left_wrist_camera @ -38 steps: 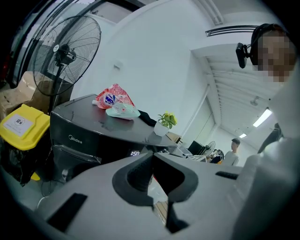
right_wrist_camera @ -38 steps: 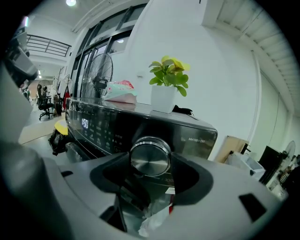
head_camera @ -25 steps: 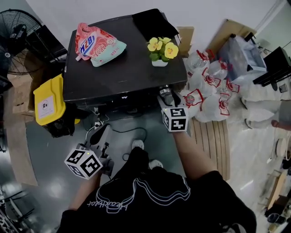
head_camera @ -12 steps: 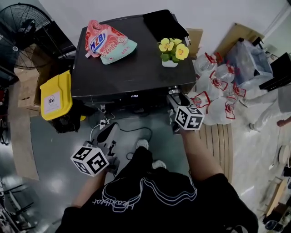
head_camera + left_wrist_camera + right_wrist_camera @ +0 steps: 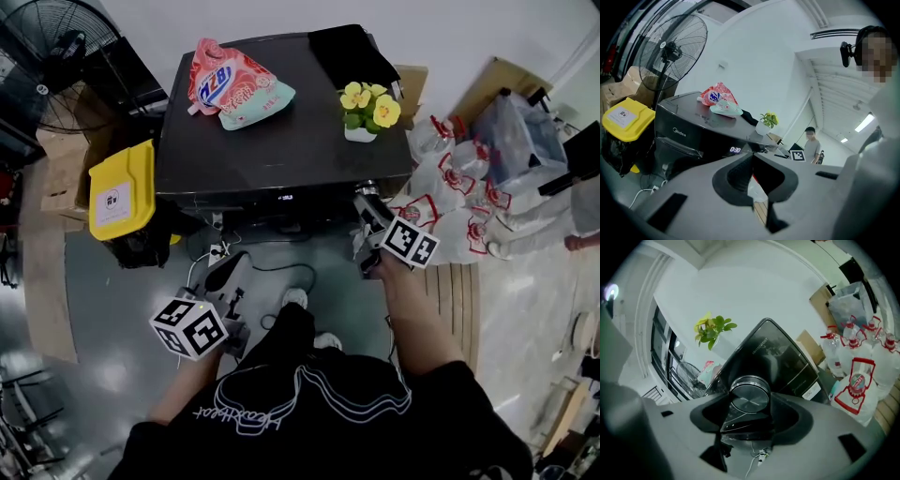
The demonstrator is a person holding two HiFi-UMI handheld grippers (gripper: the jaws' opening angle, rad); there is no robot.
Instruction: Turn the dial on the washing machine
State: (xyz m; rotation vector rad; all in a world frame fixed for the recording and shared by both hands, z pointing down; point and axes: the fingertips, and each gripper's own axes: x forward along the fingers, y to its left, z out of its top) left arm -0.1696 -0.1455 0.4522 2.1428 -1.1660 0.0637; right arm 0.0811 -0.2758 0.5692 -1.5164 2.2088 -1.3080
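- Right gripper view. The right gripper (image 5: 749, 401) is clenched on the round, brushed-metal dial (image 5: 749, 397). One dark jaw lies against each side of its chrome rim, and the dial's flat face sits squarely between the jaw tips. Directly beyond the jaws rises the glossy black washing machine (image 5: 776, 357), seen tilted. To do the step in hand well, the gripper should probably roll about the dial's own axis. The pads should stay level on the rim and push neither inward nor sideways, so that the grip does not slide off the smooth metal.
- Head view. The right gripper (image 5: 367, 202) meets the upper right corner of the washing machine's (image 5: 272, 141) front, and the dial lies at its tips, mostly covered by them. On the lid beyond the tips stands a small white pot of yellow flowers (image 5: 367, 108). Further to the gripper's left lies a pink detergent pouch (image 5: 236, 80). The left gripper (image 5: 230, 277) hangs low and well short of the machine, touching nothing.
- Left gripper view. The left gripper (image 5: 751, 157) has its jaw tips pressed together with nothing between them. The washing machine (image 5: 684, 136) stands ahead and to the left of the tips, with its lit display (image 5: 735, 150) just above them. The dial lies off to their right, well apart from this tool.
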